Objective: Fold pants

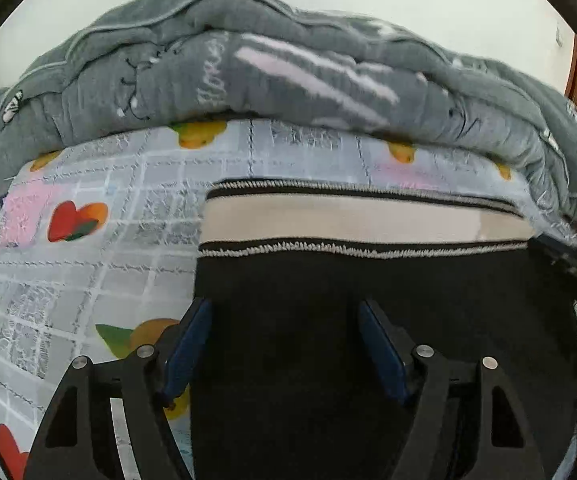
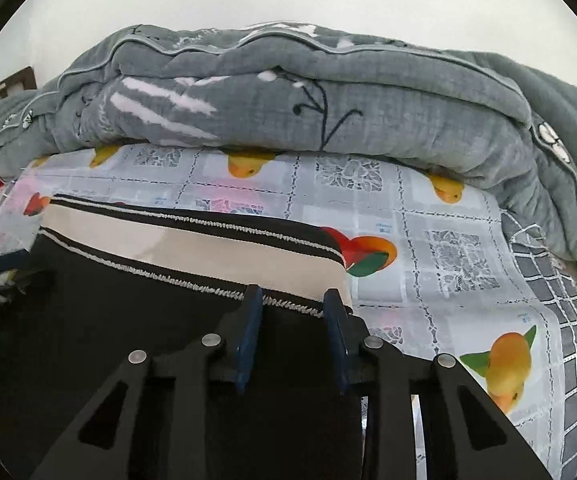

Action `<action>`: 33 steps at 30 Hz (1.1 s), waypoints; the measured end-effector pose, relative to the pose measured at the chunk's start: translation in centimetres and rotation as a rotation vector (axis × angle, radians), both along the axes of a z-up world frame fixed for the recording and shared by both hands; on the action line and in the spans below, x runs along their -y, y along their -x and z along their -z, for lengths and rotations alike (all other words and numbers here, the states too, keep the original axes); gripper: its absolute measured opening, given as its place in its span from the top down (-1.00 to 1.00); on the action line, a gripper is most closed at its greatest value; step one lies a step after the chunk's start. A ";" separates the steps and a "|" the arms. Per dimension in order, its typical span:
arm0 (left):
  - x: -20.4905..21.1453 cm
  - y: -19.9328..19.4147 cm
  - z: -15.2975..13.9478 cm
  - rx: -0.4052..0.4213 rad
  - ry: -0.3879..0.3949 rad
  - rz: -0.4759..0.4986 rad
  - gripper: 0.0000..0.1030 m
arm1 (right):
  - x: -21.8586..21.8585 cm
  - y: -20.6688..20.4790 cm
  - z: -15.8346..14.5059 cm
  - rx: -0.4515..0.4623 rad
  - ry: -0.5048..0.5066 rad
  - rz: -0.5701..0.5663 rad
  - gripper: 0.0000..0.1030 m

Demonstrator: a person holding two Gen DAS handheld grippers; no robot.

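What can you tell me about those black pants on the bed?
The pants look like soft black knit fabric, with a cream waistband edged by black-and-white stitched stripes. They lie flat on the fruit-print sheet, waistband towards the grey quilt. Both grippers hover over them, at opposite side edges.

Right gripper (image 2: 293, 304): jaws apart, over the pants' right edge, nothing pinched.
Pants (image 2: 136, 320): black, lying flat; cream waistband (image 2: 192, 250) with 2 zigzag-stitched black bands.
Bed sheet (image 2: 428, 264): grey grid, fruit prints.
Blanket (image 2: 308, 112): grey, heaped behind.
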State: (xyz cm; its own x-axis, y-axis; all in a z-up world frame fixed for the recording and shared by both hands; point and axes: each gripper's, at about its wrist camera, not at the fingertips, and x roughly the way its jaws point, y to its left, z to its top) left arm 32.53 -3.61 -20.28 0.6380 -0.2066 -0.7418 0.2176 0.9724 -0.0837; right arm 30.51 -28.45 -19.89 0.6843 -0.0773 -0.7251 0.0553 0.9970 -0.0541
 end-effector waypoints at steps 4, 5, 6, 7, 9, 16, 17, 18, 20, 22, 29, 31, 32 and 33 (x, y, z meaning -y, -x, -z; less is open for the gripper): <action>0.0 0.9 -0.4 0.019 -0.044 -0.015 -0.42 | 0.1 0.2 -0.1 -0.001 -0.003 0.009 0.43; 0.0 1.4 -0.6 0.024 -0.048 -0.012 -0.41 | 0.0 0.3 -0.3 -0.006 0.001 0.015 0.42; -0.1 1.8 -0.7 0.028 -0.047 -0.008 -0.40 | -0.3 0.6 -0.5 -0.011 0.013 0.018 0.42; -0.2 2.2 -0.9 0.031 -0.043 -0.004 -0.40 | -0.4 0.8 -0.5 -0.016 0.020 0.016 0.41; -0.3 3.4 -1.2 0.031 -0.035 0.008 -0.40 | -0.8 1.7 -0.6 -0.035 0.029 0.011 0.41; 0.1 7.6 -1.6 0.037 -0.048 0.055 -0.40 | -1.1 5.0 -0.7 -0.049 -0.010 0.030 0.41; 0.1 8.1 -1.6 0.033 -0.040 0.058 -0.40 | -1.2 5.5 -0.7 -0.049 -0.005 0.030 0.41; 0.1 8.5 -1.7 0.029 -0.030 0.060 -0.40 | -1.4 5.9 -0.6 -0.049 0.000 0.030 0.41; 0.1 9.2 -1.7 0.022 -0.020 0.060 -0.40 | -1.5 6.3 -0.4 -0.049 0.005 0.030 0.41; 0.2 9.8 -1.8 0.023 -0.018 0.064 -0.40 | -1.3 6.4 -0.2 -0.055 -0.020 0.042 0.41; 0.0 11.7 -0.5 -0.021 -0.004 0.066 -0.40 | -1.5 6.7 0.2 -0.041 -0.011 0.053 0.40; -0.2 12.1 -0.1 -0.019 -0.005 0.067 -0.40 | -1.4 6.9 0.3 -0.033 -0.016 0.053 0.40; -0.2 12.4 0.0 -0.012 -0.005 0.068 -0.40 | -1.4 6.9 0.3 -0.033 -0.018 0.054 0.40; -0.3 12.6 0.0 -0.010 0.001 0.068 -0.40 | -1.3 6.9 0.3 -0.032 -0.020 0.055 0.40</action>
State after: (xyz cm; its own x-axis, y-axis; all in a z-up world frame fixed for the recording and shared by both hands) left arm 19.92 -3.27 -20.29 0.6149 -0.2498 -0.7480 0.2819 0.9555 -0.0873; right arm 23.60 -27.10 -20.18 0.6555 -0.0991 -0.7486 0.1082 0.9934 -0.0367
